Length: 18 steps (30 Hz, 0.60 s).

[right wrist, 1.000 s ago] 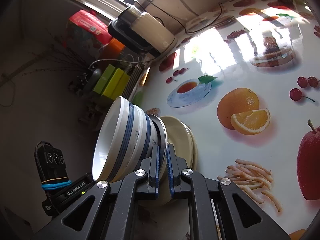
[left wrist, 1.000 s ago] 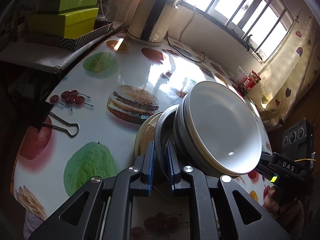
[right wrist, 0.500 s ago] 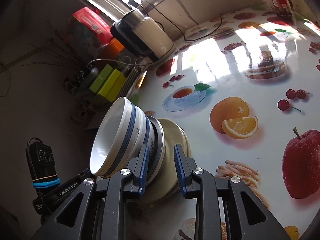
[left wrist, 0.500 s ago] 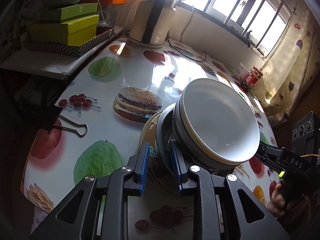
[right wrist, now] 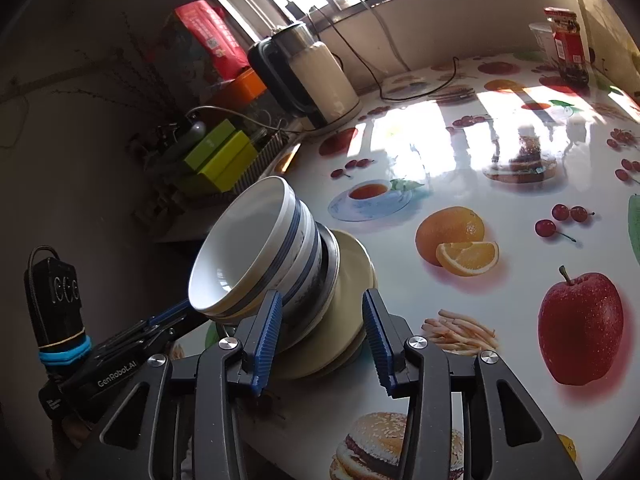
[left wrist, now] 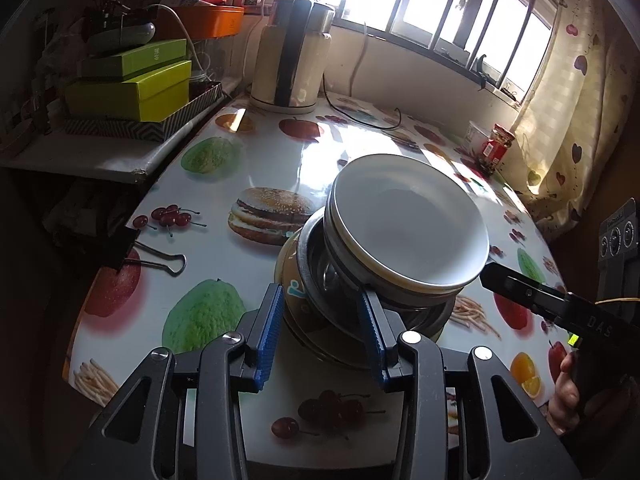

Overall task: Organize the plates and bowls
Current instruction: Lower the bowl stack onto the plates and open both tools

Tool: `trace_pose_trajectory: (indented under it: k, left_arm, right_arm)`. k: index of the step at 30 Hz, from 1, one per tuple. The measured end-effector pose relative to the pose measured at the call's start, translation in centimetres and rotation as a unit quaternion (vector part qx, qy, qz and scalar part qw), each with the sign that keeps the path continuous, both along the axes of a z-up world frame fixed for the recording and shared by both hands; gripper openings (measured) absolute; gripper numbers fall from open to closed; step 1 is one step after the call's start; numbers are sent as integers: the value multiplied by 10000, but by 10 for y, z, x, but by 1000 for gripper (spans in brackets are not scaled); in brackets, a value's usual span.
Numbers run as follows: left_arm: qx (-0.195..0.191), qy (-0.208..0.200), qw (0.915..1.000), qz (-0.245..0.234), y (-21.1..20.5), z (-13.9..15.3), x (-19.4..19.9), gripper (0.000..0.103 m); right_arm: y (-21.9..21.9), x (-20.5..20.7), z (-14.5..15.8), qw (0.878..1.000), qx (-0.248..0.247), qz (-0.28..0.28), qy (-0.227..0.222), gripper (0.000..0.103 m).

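Tablecloth (left wrist: 280, 160): stack (left wrist: 400, 240) between gripper (left wrist: 320, 332) pads.

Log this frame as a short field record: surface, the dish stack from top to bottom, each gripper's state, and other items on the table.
surface: table with a glossy food-print cover
stack top: nested white bowls with blue bands
stack middle: metal dish
stack bottom: cream plates, resting on the table
left gripper: jaws opening, astride the stack's near edge, pads apparently clear of it
right gripper: jaws opening, astride the opposite edge, pads apparently clear
other items: kettle, binder clip, red-labelled jar
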<state>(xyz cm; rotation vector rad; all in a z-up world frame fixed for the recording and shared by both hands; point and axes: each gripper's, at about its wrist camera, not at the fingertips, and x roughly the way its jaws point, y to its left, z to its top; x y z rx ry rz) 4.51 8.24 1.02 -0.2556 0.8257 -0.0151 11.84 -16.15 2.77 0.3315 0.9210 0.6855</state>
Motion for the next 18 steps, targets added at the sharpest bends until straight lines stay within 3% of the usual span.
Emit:
trace_pose_trajectory:
  k: [11, 18]
  left_arm:
    - [491, -93, 9987, -10, -16, -3, -22, 39]
    - [465, 16, 9989, 51, -17, -16, -32, 40]
  right_arm:
    - [0, -24, 6, 9987, -410, 24, -317, 48]
    - [1, -38, 1, 9967, -718, -24, -383, 54]
